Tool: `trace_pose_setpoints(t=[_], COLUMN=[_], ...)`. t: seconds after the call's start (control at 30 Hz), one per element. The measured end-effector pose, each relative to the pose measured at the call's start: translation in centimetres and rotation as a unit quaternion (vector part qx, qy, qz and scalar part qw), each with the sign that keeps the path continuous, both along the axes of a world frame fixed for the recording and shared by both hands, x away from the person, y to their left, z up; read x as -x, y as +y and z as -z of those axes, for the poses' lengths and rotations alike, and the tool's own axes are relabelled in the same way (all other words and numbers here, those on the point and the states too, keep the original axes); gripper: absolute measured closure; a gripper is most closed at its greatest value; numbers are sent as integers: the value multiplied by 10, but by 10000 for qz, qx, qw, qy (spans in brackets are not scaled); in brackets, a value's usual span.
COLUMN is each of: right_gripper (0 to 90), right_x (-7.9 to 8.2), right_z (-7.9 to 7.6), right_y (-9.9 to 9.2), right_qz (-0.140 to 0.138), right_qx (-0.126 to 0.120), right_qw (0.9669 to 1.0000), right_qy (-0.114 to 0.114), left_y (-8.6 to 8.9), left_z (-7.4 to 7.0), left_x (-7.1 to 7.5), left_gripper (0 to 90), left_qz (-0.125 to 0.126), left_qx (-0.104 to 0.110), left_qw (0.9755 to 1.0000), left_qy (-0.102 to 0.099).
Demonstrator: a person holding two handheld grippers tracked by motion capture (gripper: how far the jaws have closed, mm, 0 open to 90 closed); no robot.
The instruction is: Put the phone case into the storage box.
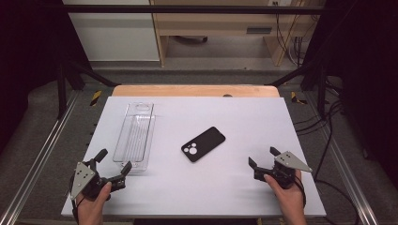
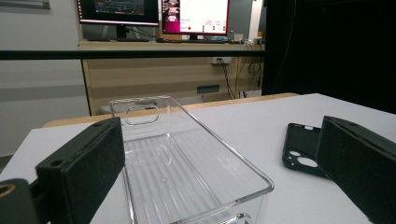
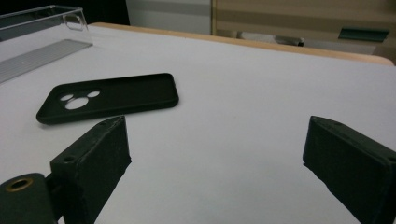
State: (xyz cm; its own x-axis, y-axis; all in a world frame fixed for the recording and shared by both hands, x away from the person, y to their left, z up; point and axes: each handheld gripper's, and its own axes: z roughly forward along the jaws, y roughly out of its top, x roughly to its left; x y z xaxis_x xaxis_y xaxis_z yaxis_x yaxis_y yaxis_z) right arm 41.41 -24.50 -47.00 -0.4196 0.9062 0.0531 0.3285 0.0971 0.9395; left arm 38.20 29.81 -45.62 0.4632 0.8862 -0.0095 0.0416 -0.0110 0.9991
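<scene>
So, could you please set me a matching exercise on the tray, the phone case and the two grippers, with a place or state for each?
Things:
1. clear tray
2. phone case
3. left gripper
4. right gripper

Descriptions:
A. black, lying flat mid-table
B. open, at the tray's near end
C. see-through, nothing in it
D. open, at the table's near right

Pairs: 1-C, 2-A, 3-B, 4-D

Wooden desk [image 2: 140, 70] with monitors [image 2: 154, 14] (lit) — grey floor [image 1: 42, 122]
</scene>
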Motion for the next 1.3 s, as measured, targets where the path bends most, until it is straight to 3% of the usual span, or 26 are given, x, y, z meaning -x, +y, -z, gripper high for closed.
trace_pose_setpoints(t=[0.1, 0.13, 0.3, 0.4, 0.67, 0.73, 0.87, 0.97, 1.13, 1.3], right_gripper=[68, 65, 76, 89, 138, 133, 132, 129, 132, 127], right_x=[-1, -2, -3, -4, -14, -26, -39, -56, -76, -94], right_z=[-1, -2, -1, -1, -20, -29, -36, -43, -44, -45], right_y=[-1, -1, -1, 2, 4, 5, 8, 19, 32, 42], right_qz=[-51, -78, -66, 108, -178, -295, -328, -406, -462, -582], right_qx=[43, 107, 139, 354, 367, 369, 421, 595, 848, 955], right_qw=[9998, 9990, 9989, 9986, 9967, 9950, 9939, 9916, 9889, 9853], right_qy=[180, 435, 437, 372, 695, 875, 968, 1071, 1132, 1293], left_y=[-1, -1, 0, 0, 0, 0, -1, -4, -8, -8], left_z=[0, 0, 0, 0, 1, 1, 1, 1, 1, 1], left_x=[0, 1, 3, 2, 4, 4, 3, 4, 4, 3], left_gripper=[9, 9, 9, 9, 6, 6, 6, 5, 5, 5], left_qz=[-14, -28, -54, -54, -82, -78, -64, -49, -168, -181], left_qx=[-3, -30, -31, -10, -103, -107, -109, -205, -418, -410], left_qw=[10000, 10000, 10000, 10000, 9999, 9999, 9999, 9997, 9989, 9988], left_qy=[16, 16, 17, 51, 82, 89, 97, 113, 154, 194])
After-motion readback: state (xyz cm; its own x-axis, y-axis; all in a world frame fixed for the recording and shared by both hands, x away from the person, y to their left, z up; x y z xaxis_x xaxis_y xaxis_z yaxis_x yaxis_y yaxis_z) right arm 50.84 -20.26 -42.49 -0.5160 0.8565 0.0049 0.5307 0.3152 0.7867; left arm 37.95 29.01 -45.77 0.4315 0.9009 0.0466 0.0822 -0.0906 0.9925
